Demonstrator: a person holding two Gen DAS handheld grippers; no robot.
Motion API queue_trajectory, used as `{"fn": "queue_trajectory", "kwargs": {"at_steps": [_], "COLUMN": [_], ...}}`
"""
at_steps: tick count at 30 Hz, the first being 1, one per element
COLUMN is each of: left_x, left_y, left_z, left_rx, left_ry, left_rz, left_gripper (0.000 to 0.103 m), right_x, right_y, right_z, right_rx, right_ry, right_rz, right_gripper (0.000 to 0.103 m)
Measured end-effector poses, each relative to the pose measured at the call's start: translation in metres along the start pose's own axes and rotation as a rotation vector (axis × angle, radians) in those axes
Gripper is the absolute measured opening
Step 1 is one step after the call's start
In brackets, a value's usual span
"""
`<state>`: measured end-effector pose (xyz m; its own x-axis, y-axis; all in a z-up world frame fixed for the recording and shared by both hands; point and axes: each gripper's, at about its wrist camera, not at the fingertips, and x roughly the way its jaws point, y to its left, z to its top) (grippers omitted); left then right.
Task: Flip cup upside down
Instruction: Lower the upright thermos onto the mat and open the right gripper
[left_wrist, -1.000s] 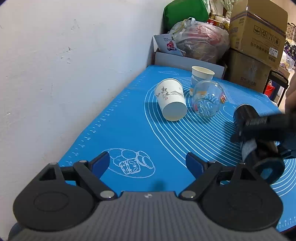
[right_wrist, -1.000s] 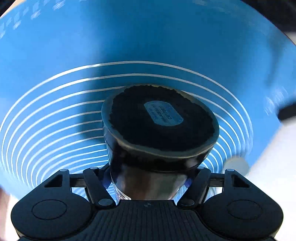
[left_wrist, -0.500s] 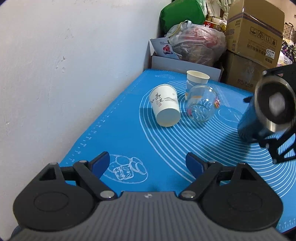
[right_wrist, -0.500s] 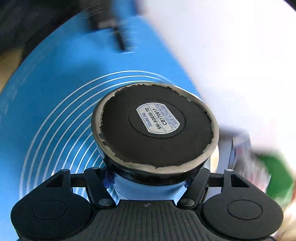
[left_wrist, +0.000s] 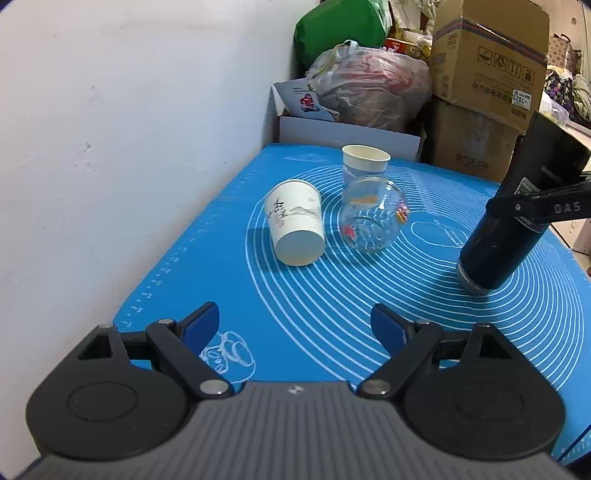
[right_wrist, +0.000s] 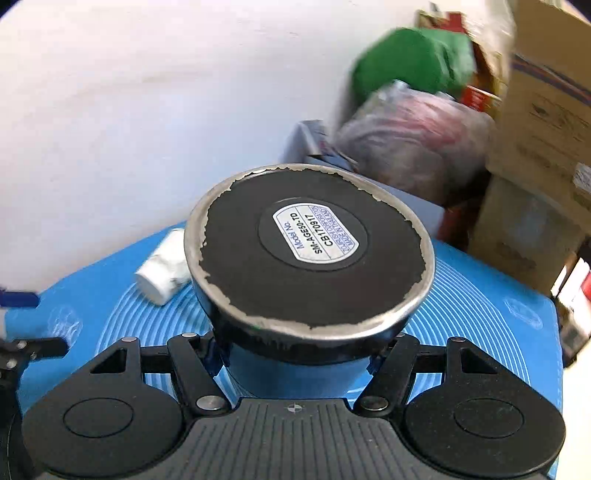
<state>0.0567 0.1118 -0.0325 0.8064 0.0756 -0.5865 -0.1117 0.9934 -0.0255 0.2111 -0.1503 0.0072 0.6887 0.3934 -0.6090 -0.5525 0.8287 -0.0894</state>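
My right gripper (right_wrist: 295, 354) is shut on a dark steel tumbler (right_wrist: 310, 258), whose black base with a white label faces the camera. In the left wrist view the tumbler (left_wrist: 502, 236) stands tilted, mouth end down on the blue mat (left_wrist: 295, 314) at the right, held by the right gripper (left_wrist: 535, 210). My left gripper (left_wrist: 295, 325) is open and empty, low over the mat's near edge.
A white paper cup (left_wrist: 295, 229) lies on its side mid-mat, next to a tipped clear glass cup (left_wrist: 373, 218) and an upright paper cup (left_wrist: 364, 166). White wall on the left. Cardboard boxes (left_wrist: 487, 74) and bags (left_wrist: 369, 88) at the back.
The right gripper has turned the tumbler over and lowered it, mouth end down, onto the mat at the right. The left gripper stayed nearly still and open.
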Motion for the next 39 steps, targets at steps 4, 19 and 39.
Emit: {"fn": "queue_trajectory", "kwargs": {"at_steps": [4,19,39], "left_x": [0.003,0.014,0.005], "left_y": [-0.006,-0.018,-0.044], "left_z": [0.002,0.004,0.015], "left_rx": [0.008,0.033,0.084], "left_ry": [0.004,0.028,0.017], "left_rz": [0.000,0.012,-0.017], "left_gripper": [0.089,0.089,0.089], "right_x": [0.007,0.000,-0.043], "right_y": [-0.002,0.003,-0.004], "right_z": [-0.001,-0.005,-0.020], "right_rx": [0.002,0.057,0.161], "right_ry": [0.019,-0.055,-0.131], "right_rz": [-0.025,-0.096,-0.161], "right_gripper": [0.066,0.067,0.103]}}
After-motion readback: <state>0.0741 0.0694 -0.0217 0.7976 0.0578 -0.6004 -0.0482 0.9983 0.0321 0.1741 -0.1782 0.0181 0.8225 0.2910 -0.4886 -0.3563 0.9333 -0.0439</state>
